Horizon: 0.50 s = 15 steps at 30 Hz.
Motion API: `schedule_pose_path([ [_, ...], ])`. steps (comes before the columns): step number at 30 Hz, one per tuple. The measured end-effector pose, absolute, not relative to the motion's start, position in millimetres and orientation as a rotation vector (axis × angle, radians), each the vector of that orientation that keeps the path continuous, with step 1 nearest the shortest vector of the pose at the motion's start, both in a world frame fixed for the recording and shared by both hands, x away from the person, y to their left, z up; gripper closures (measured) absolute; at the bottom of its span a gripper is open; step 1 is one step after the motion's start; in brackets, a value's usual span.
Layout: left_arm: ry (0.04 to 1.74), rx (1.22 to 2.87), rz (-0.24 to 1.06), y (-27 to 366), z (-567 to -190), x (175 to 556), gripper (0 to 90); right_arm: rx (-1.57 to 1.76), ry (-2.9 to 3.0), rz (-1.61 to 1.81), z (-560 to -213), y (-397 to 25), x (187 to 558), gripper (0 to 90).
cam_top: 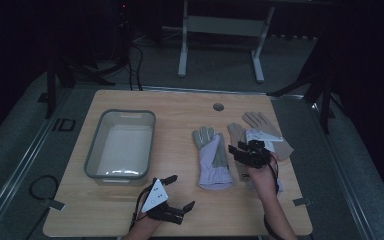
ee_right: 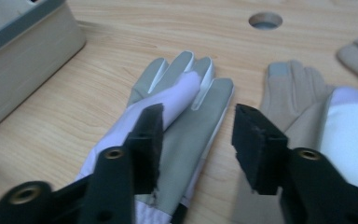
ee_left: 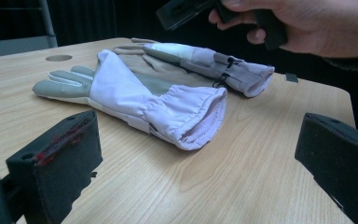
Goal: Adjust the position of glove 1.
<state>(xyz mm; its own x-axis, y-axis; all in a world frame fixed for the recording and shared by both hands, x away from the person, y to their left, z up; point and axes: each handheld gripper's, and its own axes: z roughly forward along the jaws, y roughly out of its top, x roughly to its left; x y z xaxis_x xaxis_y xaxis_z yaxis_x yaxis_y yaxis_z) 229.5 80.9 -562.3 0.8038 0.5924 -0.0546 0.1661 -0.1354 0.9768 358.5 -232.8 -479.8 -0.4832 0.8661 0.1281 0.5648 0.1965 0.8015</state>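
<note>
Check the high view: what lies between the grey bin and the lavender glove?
Nothing. In the high view, only bare wooden tabletop separates the grey bin from the lavender glove. The left tool sits nearer the person, outside that stretch.

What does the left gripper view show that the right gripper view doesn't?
Left gripper view adds: the lavender glove seen from its open cuff end, and the person's right hand above the far glove. Right gripper view adds: the grey bin at its corner, and the glove fingertips seen from above. Both: the two gloves, the table hole, the wooden table.
</note>
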Motion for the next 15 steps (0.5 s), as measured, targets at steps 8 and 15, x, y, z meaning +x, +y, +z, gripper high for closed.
schedule_pose_path([
  [8,0.603,1.694,0.405,81,-562,230,0.3,1.266,2.197,1.117,-470,-266,358,54.8],
  [15,0.603,1.694,0.405,81,-562,230,0.3,1.308,2.193,1.065,-471,-303,355,55.6],
])
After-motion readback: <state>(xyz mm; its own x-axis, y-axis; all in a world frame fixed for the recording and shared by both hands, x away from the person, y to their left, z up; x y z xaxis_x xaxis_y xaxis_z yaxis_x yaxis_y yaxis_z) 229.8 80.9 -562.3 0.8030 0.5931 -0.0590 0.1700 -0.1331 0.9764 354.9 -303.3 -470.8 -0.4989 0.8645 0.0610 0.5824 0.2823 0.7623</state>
